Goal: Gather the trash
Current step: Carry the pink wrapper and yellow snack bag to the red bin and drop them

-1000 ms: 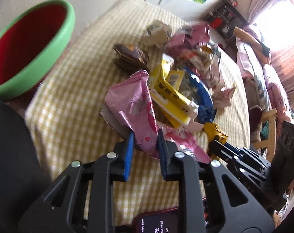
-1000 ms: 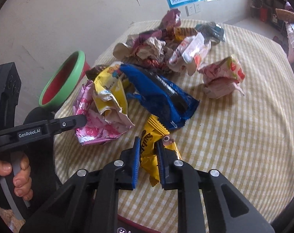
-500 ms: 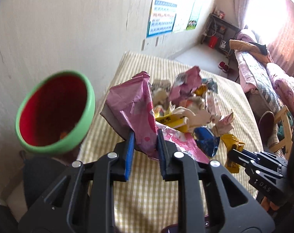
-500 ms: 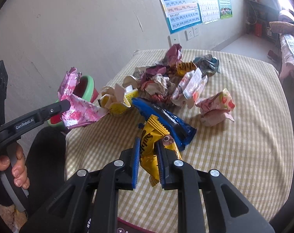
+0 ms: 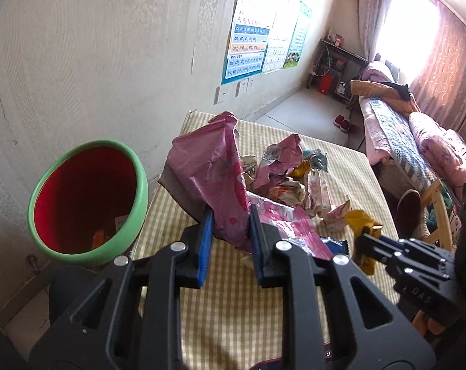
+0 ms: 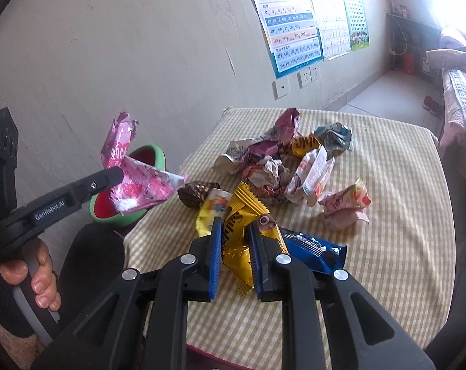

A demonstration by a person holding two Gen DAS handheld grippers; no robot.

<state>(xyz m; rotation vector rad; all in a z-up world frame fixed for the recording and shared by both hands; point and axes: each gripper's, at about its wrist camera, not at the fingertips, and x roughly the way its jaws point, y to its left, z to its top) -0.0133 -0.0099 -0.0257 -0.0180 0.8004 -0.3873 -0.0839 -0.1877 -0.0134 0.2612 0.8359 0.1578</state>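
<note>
carrying pink wrapper (image 5: 214, 182) pinched in left gripper (image 5: 228, 240) | right gripper (image 6: 234, 256) clamping yellow snack packet (image 6: 237, 231) | risking wrapper slipping short of green-rimmed bin (image 5: 88, 200)

- The bin (image 5: 88, 203) stands off the table's (image 6: 411, 215) left edge, beside the wall (image 5: 94, 61).
- A heap of wrappers (image 6: 282, 166) lies mid-table, toward the wall.
- A bed (image 5: 418, 141) lies right of the table.
- A shelf (image 5: 334, 61) stands behind, beyond the table.

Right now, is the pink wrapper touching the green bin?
Apart. The right wrist view shows the pink wrapper lifted in the left gripper, clear of the green bin.
</note>
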